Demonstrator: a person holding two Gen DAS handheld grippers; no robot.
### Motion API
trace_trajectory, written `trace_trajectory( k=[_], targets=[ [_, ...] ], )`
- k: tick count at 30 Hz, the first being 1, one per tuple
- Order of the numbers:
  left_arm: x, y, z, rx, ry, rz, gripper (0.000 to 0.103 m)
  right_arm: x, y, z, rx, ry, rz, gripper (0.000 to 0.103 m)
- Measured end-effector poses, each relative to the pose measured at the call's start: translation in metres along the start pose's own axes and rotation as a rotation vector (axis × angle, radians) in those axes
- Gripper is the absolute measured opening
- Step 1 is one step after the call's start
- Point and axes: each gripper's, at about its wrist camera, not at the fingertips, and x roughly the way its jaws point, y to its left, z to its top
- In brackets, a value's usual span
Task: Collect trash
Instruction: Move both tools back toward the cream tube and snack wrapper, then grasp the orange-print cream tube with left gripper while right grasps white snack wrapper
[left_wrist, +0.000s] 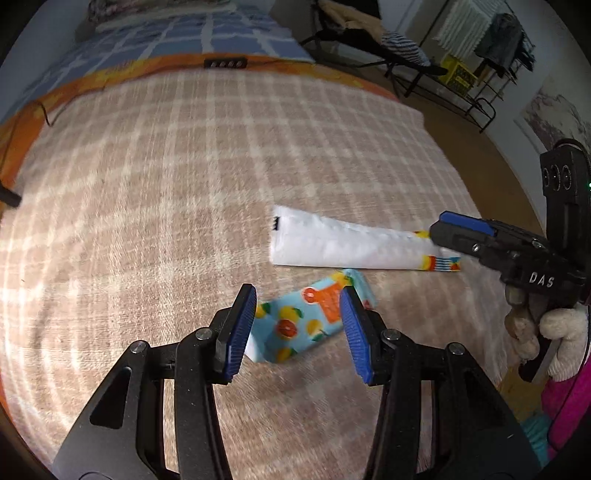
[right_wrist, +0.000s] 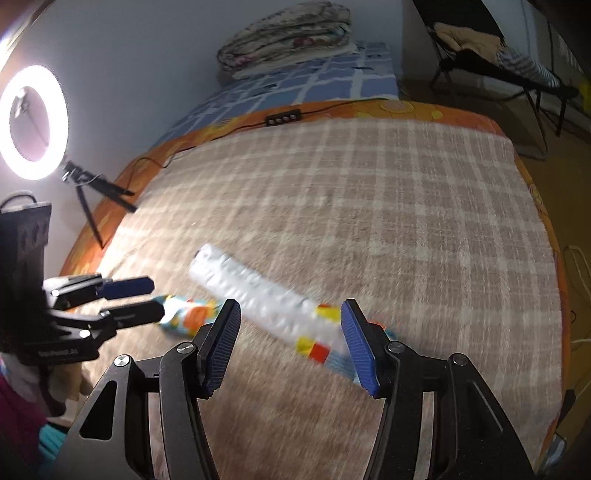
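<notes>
While 2 wrappers (left_wrist: 306, 325) (left_wrist: 343, 243) lie on blanket (left_wrist: 184, 166), 2 hand-held grippers (left_wrist: 297, 328) (right_wrist: 290, 345) hover unclenched, grasping nothing.

We see a wide stretch of checked blanket (left_wrist: 177, 177) lying bare ahead and to the left, giving our grippers open room. Two pieces of trash lie close together in the near part: a long white wrapper (left_wrist: 332, 243) and, just beside it, a fruit-printed packet (left_wrist: 299, 325) that sits between the spread fingers of our left gripper (left_wrist: 299, 328), while the right gripper (right_wrist: 291, 343) straddles the wrapper's coloured end. At the far edge a black cable switch box (right_wrist: 282, 119) rests, and a ring light (right_wrist: 33, 122) on its tripod crowds the left side by the wall.
</notes>
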Motion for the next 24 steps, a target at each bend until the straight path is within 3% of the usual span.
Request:
trace_trajectory(
  k=[3,9,15,18,24],
  targets=[
    [0.008,0.006,0.001,-0.006,0.012,0.01,0.048,0.009,-0.009,0.004,0.028,0.011,0.003,0.055],
    [0.009,0.017,0.0,-0.052,0.024,-0.066,0.048,0.021,-0.012,0.003,0.042,0.067,0.037,0.055],
    [0.001,-0.005,-0.018,0.098,0.071,-0.024,0.045,0.024,-0.002,-0.009,-0.012,0.145,0.052,0.055],
    [0.0,-0.029,-0.025,0.211,0.07,0.041,0.045,0.019,0.002,-0.011,-0.032,0.147,0.067,0.055],
    [0.011,-0.059,-0.033,0.361,0.047,0.155,0.045,0.025,0.015,-0.01,-0.095,0.13,0.006,0.055]
  ],
)
